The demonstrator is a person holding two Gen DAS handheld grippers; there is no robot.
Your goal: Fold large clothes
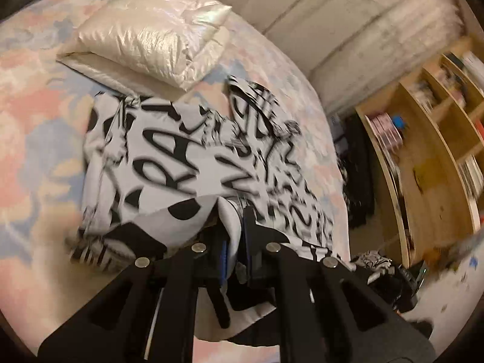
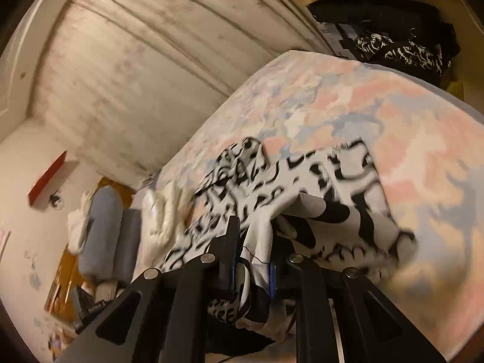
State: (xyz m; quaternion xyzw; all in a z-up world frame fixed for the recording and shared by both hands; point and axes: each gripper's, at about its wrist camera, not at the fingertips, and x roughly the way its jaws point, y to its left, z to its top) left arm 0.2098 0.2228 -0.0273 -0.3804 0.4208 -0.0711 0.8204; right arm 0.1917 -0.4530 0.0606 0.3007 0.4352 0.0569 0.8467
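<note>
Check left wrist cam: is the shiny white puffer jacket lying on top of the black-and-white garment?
No, the puffer jacket lies folded on the bedspread beyond the black-and-white garment, which the left gripper holds.

A shiny cream pillow (image 1: 151, 30) lies on a pastel patchwork bedspread (image 1: 33, 96); wooden bookshelves (image 1: 429, 139) stand alongside the stained wall (image 2: 136, 75).

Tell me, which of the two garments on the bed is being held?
The black-and-white lettered garment: both sets of fingers pinch its edge. The shiny cream jacket lies folded and untouched behind it.
</note>
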